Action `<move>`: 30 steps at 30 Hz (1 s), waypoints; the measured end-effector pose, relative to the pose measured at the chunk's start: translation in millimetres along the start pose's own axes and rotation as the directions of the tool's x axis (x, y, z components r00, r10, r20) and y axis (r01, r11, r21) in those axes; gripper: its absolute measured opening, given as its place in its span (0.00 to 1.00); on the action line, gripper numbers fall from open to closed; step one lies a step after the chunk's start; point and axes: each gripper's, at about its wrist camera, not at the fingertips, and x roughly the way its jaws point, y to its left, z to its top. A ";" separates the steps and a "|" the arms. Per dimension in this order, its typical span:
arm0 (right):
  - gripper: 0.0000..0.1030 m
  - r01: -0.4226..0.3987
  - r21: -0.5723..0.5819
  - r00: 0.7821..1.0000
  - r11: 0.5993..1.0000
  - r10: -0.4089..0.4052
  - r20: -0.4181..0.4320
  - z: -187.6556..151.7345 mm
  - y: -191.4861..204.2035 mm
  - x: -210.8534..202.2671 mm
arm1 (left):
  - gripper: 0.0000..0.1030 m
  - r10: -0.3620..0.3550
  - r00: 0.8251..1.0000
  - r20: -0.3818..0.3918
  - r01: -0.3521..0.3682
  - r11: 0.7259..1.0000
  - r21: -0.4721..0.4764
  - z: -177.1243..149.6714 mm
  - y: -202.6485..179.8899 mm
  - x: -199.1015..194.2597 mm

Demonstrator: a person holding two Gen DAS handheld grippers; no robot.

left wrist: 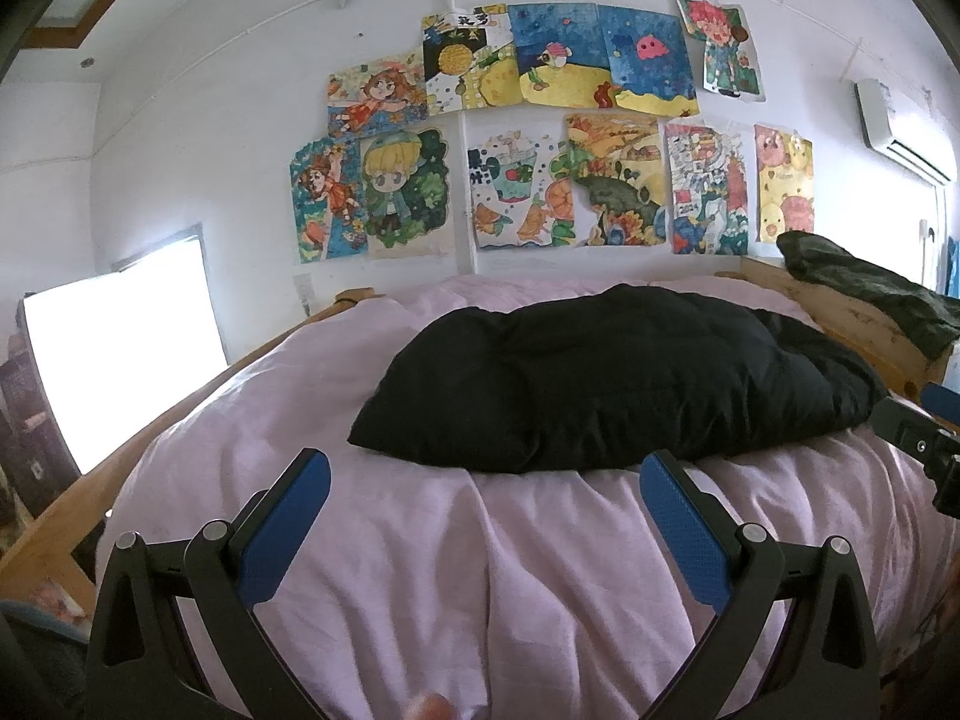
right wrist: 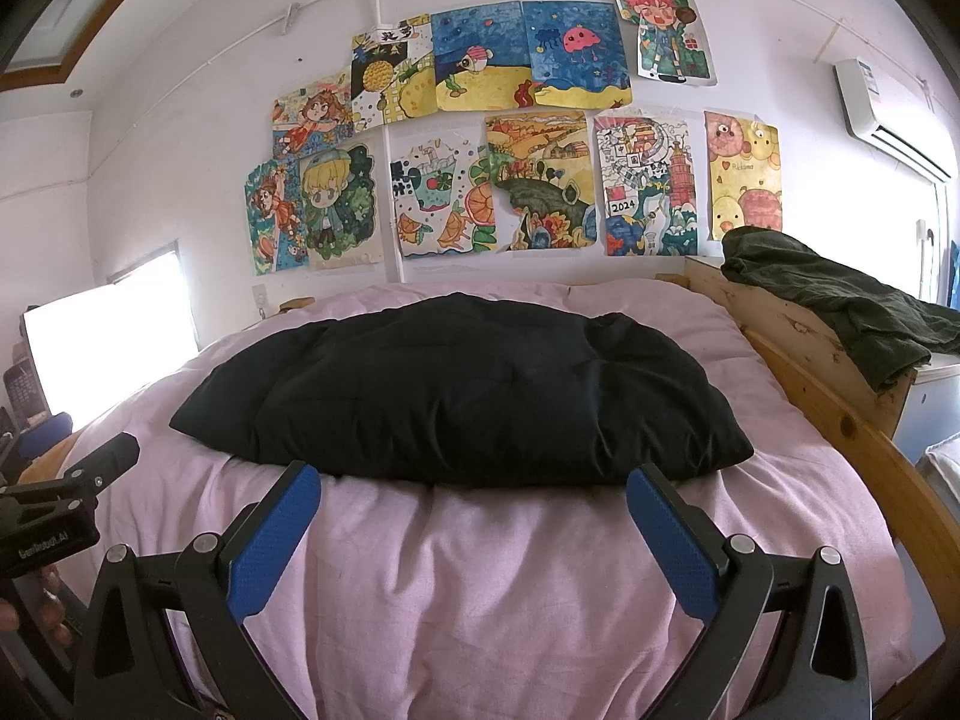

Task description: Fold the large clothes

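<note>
While both of my grippers hang over the near part of the bed [right wrist: 510,588], the pink bedcover is the biggest thing in view, so I place everything else against it. On the middle of that cover lies the black padded garment [right wrist: 462,384], a compact, puffy rectangle with rounded edges and its near edge just beyond my fingertips. On the wooden footboard to the right of the bed a dark green garment [right wrist: 840,306] is draped in a loose heap. On the wall behind the bed hang the coloured drawings [left wrist: 540,138].

I cannot settle from this whether the black piece is a bundle already folded and set down, or a bulky coat lying doubled up and waiting to be spread. Either way, handling it well means respecting the padding: it looks springy and slippery, so I judge a pinch should take a good bite of the edge rather than a thin skin of the shell, with both grippers level so the bulk does not roll. Pressing the air out along a crease would help a fold stay.

My left gripper [left wrist: 486,480] points straight at the near edge of the black garment, fingers spread wide, holding nothing. My right gripper [right wrist: 474,492] sits beside it at about the same height, likewise wide open and empty, aimed at the same edge.
</note>
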 end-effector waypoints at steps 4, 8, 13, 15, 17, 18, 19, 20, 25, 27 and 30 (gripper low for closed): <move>1.00 0.001 0.001 1.000 1.000 -0.001 0.002 0.2 0.0 -0.3 | 0.99 0.022 1.000 -0.005 -0.021 1.000 0.016 0.7 5.5 -1.8; 1.00 -0.001 0.000 1.000 1.000 0.001 0.002 0.3 -0.9 -0.2 | 0.99 0.028 1.000 0.009 -0.028 0.999 0.026 0.1 13.7 -2.6; 1.00 0.000 0.000 1.000 1.000 0.000 0.001 0.3 -0.4 -0.2 | 0.99 0.023 1.000 0.007 -0.024 0.999 0.030 -2.0 22.2 -0.8; 1.00 0.000 0.001 1.000 1.000 0.000 0.001 0.1 0.1 -0.1 | 0.99 0.020 1.000 0.005 -0.020 0.999 0.032 -1.4 25.5 1.4; 1.00 0.000 0.001 1.000 1.000 0.000 0.001 0.2 -0.2 -0.1 | 0.99 0.019 1.000 0.005 -0.019 0.999 0.035 -0.5 24.5 1.6; 1.00 0.000 0.000 1.000 1.000 0.000 0.001 0.1 0.1 -0.1 | 0.99 0.020 1.000 0.005 -0.020 0.999 0.036 -0.5 24.1 1.5; 1.00 0.000 -0.001 1.000 1.000 0.000 0.000 0.1 0.1 -0.2 | 0.99 0.019 1.000 0.005 -0.019 0.999 0.036 -0.4 26.6 2.0; 1.00 0.001 -0.001 1.000 1.000 -0.001 0.000 0.3 0.2 -0.3 | 0.99 0.019 1.000 0.005 -0.019 0.999 0.035 -0.4 25.7 1.5; 1.00 0.002 0.001 1.000 1.000 -0.002 0.002 0.1 0.8 -0.2 | 0.99 0.018 1.000 0.006 -0.018 0.999 0.033 -0.4 28.1 2.0; 1.00 0.000 0.001 1.000 1.000 0.000 0.001 0.0 0.6 -0.1 | 0.99 0.019 1.000 0.007 -0.019 0.999 0.035 0.0 27.5 2.8; 1.00 0.002 0.001 1.000 1.000 -0.002 0.001 0.0 1.5 -0.2 | 0.99 0.016 1.000 0.007 -0.016 0.999 0.036 0.1 29.7 3.6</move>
